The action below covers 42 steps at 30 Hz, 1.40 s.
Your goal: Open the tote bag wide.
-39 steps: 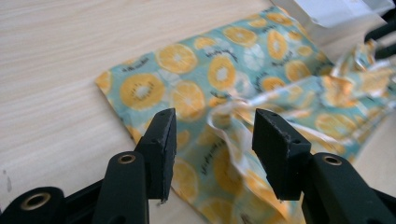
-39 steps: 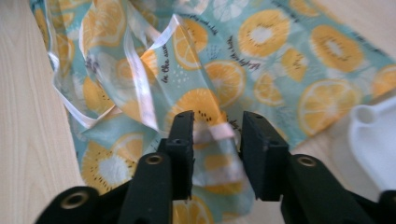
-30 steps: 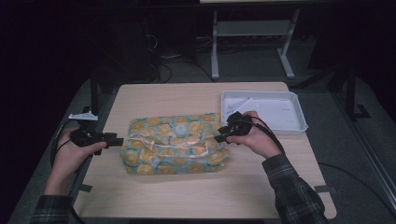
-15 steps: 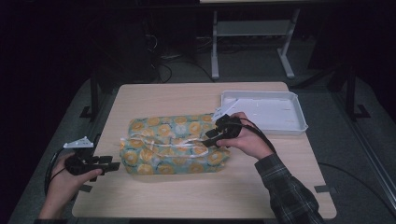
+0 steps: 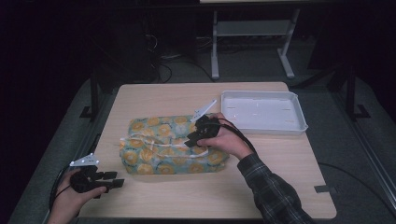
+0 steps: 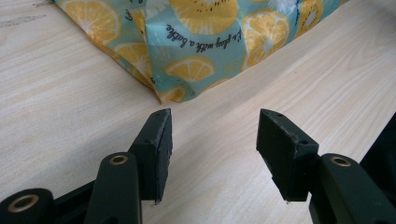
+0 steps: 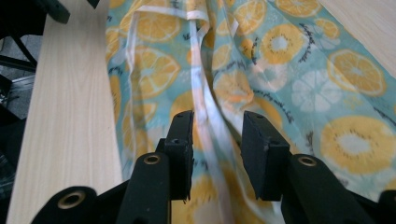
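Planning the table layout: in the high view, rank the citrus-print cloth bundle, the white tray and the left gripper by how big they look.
1. citrus-print cloth bundle, slightly larger
2. white tray, close to it, so this ranking is unsure
3. left gripper, plainly smallest, though nearest the camera

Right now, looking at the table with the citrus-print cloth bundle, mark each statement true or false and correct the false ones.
1. The left gripper grips the cloth bundle. False: its jaws stand open over bare table, short of the bundle's corner.
2. The right gripper sits over the bundle with a white seam between its jaws. True.
3. The white tray lies on top of the bundle. False: it sits apart, at the table's far right.
4. The bundle is printed with orange slices. True.
5. The right jaws have just been closing. True.
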Each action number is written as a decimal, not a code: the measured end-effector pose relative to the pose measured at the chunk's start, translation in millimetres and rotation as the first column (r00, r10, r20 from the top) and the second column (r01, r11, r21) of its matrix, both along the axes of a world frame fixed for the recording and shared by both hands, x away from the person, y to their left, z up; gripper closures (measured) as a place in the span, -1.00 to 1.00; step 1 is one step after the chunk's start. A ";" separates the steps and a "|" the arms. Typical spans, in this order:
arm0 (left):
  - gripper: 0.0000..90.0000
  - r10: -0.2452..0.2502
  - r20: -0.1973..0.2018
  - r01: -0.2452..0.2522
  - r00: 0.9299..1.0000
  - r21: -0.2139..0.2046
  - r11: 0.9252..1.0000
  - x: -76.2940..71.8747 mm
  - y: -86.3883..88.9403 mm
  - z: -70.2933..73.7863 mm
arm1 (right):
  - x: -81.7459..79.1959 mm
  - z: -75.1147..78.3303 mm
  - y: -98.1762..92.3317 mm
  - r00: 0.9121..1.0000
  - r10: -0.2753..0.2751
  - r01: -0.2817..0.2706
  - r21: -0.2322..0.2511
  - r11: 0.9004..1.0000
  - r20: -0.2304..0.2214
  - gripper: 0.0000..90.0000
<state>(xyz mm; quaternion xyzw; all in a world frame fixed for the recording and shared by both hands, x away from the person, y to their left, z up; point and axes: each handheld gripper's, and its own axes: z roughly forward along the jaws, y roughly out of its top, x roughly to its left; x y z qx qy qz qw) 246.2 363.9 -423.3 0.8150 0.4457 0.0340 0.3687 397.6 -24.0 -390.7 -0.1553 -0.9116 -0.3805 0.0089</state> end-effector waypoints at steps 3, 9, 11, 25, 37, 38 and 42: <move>0.01 -0.001 0.000 0.001 1.000 -0.005 1.000 -0.3 -0.2 -0.1 | 3.7 -1.9 2.3 1.000 -0.014 0.014 -0.008 1.000 0.016 0.42; 0.01 -0.009 0.001 0.009 1.000 -0.001 1.000 0.5 -0.3 -1.3 | 15.0 -12.7 -2.2 0.997 -0.040 0.044 -0.068 0.997 0.060 0.34; 0.01 -0.011 0.001 0.011 1.000 0.000 1.000 0.7 -0.8 -2.0 | 17.2 -17.2 -2.4 0.997 -0.041 0.046 -0.086 0.995 0.062 0.35; 0.01 -0.010 -0.002 0.010 1.000 -0.003 1.000 1.3 -0.8 -3.4 | 50.1 -13.7 -1.4 0.982 -0.171 0.178 -0.091 0.980 0.078 1.00; 0.01 -0.012 -0.008 0.011 1.000 -0.005 1.000 1.4 -0.4 -5.8 | 84.0 -27.2 -4.6 0.960 -0.279 0.279 -0.088 0.956 0.014 0.73; 0.01 -0.013 -0.008 0.013 1.000 -0.005 1.000 1.3 -0.4 -5.5 | 82.3 -24.4 -6.1 0.962 -0.272 0.272 -0.073 0.960 0.010 0.66; 0.01 -0.011 -0.007 0.011 1.000 -0.008 1.000 0.9 -1.0 -5.0 | 67.2 -5.7 -11.9 0.974 -0.228 0.228 -0.015 0.973 0.010 0.51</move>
